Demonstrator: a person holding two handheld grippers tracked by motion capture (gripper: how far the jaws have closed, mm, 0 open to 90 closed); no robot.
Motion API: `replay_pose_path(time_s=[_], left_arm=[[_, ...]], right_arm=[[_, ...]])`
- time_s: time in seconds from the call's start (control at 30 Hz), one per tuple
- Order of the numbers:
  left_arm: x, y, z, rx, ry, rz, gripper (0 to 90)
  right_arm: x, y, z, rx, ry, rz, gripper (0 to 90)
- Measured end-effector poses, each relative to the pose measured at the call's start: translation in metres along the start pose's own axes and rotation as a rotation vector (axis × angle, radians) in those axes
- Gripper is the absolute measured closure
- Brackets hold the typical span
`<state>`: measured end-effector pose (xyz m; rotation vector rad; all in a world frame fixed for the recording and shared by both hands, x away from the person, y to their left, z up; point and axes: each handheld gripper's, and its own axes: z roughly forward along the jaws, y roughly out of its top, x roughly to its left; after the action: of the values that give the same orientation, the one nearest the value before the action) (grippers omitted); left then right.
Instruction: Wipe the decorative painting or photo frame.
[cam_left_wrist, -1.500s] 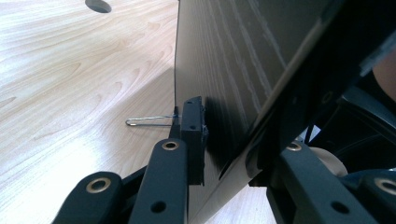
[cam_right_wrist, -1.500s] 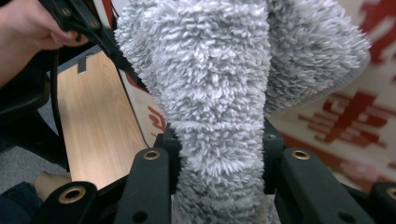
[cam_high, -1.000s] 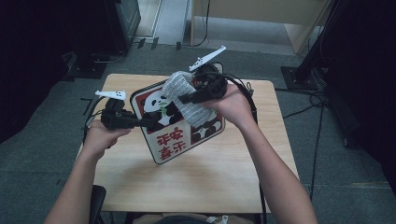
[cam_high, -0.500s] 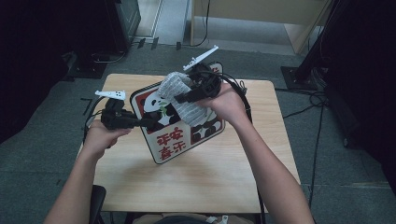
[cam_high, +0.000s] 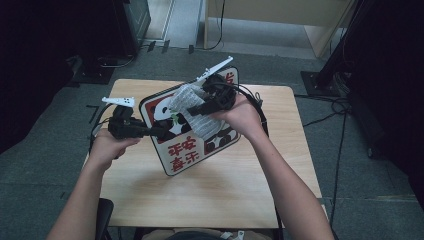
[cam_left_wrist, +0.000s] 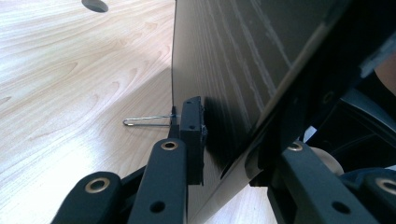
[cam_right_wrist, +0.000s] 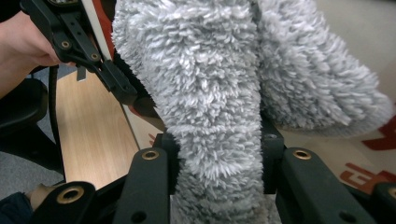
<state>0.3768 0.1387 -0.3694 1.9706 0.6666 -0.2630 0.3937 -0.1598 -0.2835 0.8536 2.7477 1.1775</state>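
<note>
Panda sign (cam_high: 192, 135) over wood table (cam_high: 150, 200), left gripper (cam_high: 159, 131) fingers clamped on it, right gripper (cam_high: 196, 107) on grey cloth (cam_high: 192, 107).

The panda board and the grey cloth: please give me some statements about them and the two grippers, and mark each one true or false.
1. The left gripper clamps the edge of the board. True.
2. The right gripper is open and holds nothing. False: it is shut on the cloth.
3. The cloth lies against the board's printed face. True.
4. The board lies flat on the table. False: it is held tilted.
5. The cloth is red. False: it is grey.
</note>
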Motion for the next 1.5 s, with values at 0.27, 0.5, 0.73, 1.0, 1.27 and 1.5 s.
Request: replay_pose_path(time_s=[0.27,0.5,0.73,1.0,1.27,1.5], left_arm=[[0.0,0.0,0.0,0.0,0.0,0.0,74.2],[0.0,0.0,0.0,0.002,-0.001,0.0,74.0],[0.0,0.0,0.0,0.003,-0.003,0.002,73.9],[0.0,0.0,0.0,0.003,0.0,0.003,74.0],[-0.001,0.0,0.0,0.003,0.002,0.004,74.0],[-0.001,0.0,0.001,0.004,0.002,0.007,74.0]], right_arm=[[-0.001,-0.009,0.006,0.0,0.011,0.0,65.8],[-0.001,-0.018,0.012,-0.002,0.021,0.014,65.6],[-0.002,-0.026,0.016,0.003,0.027,0.018,65.2],[-0.003,-0.035,0.022,0.003,0.036,0.028,64.9],[-0.004,-0.044,0.028,0.0,0.042,0.03,64.9],[-0.005,-0.052,0.032,-0.005,0.044,0.028,64.9]])
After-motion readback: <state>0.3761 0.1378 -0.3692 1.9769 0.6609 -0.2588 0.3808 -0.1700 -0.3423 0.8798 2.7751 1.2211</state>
